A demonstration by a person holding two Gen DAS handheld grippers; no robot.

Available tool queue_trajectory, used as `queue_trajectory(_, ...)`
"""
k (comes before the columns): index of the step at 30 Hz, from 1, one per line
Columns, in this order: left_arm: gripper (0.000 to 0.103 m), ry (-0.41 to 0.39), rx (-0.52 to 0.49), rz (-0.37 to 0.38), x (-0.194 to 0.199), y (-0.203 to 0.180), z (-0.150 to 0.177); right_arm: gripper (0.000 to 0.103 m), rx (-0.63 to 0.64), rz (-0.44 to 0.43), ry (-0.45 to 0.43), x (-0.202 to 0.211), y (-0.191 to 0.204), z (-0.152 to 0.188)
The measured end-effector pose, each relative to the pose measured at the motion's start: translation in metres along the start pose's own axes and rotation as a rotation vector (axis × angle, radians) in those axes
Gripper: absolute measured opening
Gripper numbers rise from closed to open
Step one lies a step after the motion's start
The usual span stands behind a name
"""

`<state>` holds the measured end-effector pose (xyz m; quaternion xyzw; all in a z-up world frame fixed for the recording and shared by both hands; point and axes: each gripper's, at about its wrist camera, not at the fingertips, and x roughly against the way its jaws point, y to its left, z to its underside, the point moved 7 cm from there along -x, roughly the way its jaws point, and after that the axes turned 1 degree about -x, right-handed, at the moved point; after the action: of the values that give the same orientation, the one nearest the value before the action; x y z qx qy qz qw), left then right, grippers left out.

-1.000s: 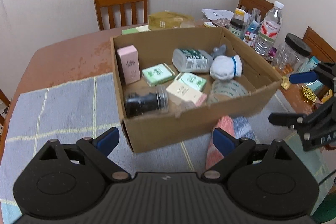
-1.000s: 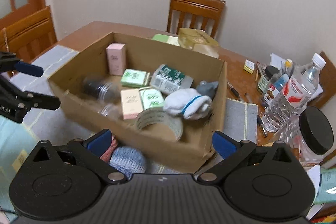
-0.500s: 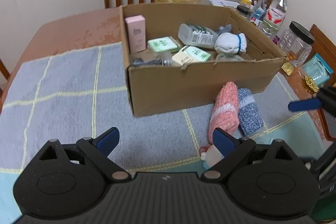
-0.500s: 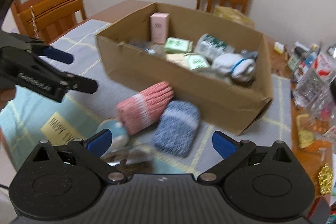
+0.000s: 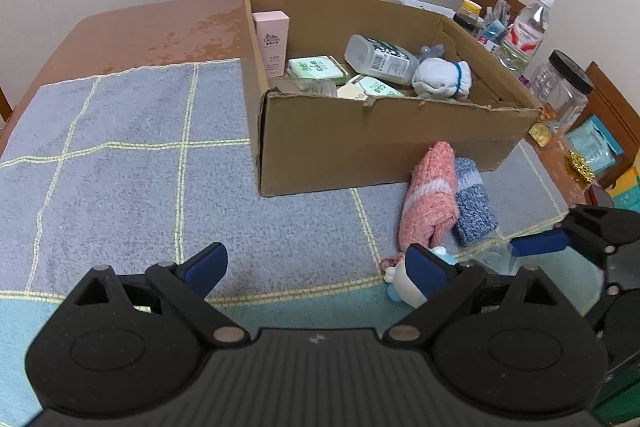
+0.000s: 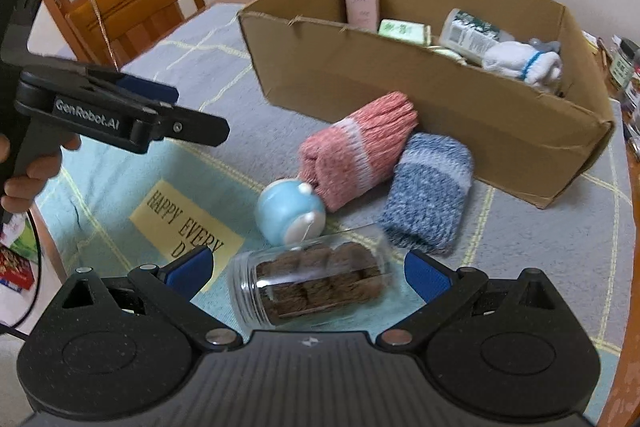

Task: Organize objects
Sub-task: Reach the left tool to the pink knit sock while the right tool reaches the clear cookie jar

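On the table's checked cloth point(image 6: 132, 155), a pink sock roll point(image 6: 356, 151), a blue sock roll point(image 6: 428, 187), a small blue figurine point(image 6: 288, 211) and a clear jar point(image 6: 312, 283) lying on its side sit just before the cardboard box point(image 6: 400, 83). The right gripper point(image 6: 308, 269), jaws spread wide, brackets the jar without touching it. The left gripper point(image 5: 316, 263) hangs wide open and empty above the cloth.

Cardboard box point(image 5: 384, 143): near wall hides the lower contents. Clear jar point(image 6: 316, 287): its mouth is hidden behind the right tongs' body. Label print on the bottle point(image 5: 380, 59) is too small to read.
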<state>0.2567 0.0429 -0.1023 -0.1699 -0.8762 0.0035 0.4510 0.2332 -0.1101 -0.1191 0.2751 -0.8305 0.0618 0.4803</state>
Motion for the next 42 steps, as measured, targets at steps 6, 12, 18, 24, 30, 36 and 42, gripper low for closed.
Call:
queue_trajectory(6, 0.095, -0.004, -0.040, 0.029, 0.000, -0.010, -0.003, 0.103, 0.053, 0.065, 0.036, -0.015, 0.010, 0.005)
queue_trajectory(12, 0.095, 0.003, -0.090, 0.056, -0.012, -0.032, -0.009, 0.103, 0.015, 0.122, 0.044, -0.021, 0.001, 0.009)
queue_trajectory(18, 0.095, 0.008, -0.113, 0.078, -0.033, -0.055, -0.019, 0.103, -0.070, 0.167, 0.023, -0.014, -0.018, 0.014)
queue_trajectory(24, 0.095, 0.025, -0.125, 0.067, -0.059, -0.068, -0.024, 0.103, -0.158, 0.196, 0.008, -0.009, -0.036, 0.021)
queue_trajectory(30, 0.095, 0.043, -0.088, 0.029, -0.070, -0.056, -0.020, 0.103, -0.205, 0.211, -0.005, -0.004, -0.044, 0.026)
queue_trajectory(36, 0.095, 0.044, -0.026, 0.010, -0.065, -0.031, -0.019, 0.103, -0.238, 0.210, -0.006, 0.000, -0.049, 0.030)
queue_trajectory(42, 0.095, 0.028, -0.001, -0.071, -0.060, -0.014, -0.021, 0.103, -0.252, 0.225, -0.008, 0.003, -0.054, 0.033)
